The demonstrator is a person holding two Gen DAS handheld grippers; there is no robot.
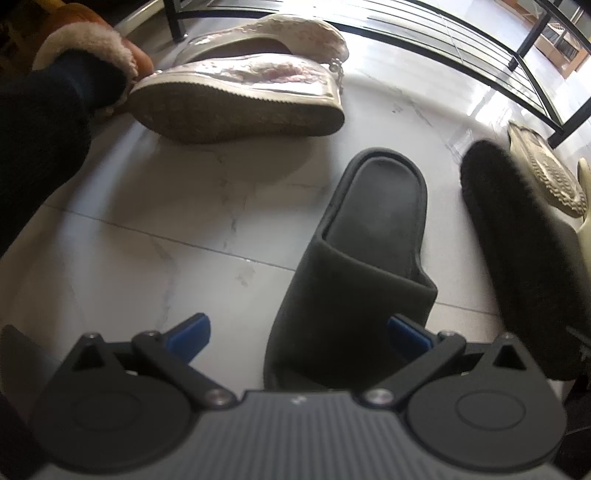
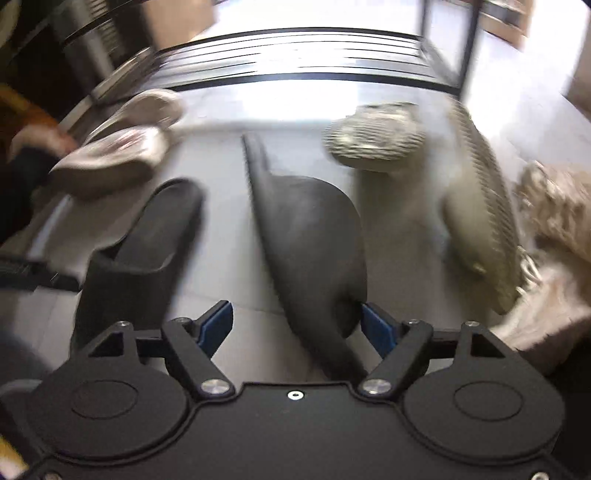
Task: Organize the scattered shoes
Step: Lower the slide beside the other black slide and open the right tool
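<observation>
Straddling a black slipper (image 1: pixel 354 266) upright on the floor (image 1: pixel 147 229) with left gripper (image 1: pixel 299 332) spread; right gripper (image 2: pixel 297 325) spread around its tipped twin (image 2: pixel 314 236). Likely gathering the pair; next, closing.

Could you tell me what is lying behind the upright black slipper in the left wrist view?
Behind the black slipper, across bare floor tiles, a white shoe lies on its side, sole showing, a second white shoe behind it. A shoe rack stands beyond. The first hides the second's lower part.
</observation>
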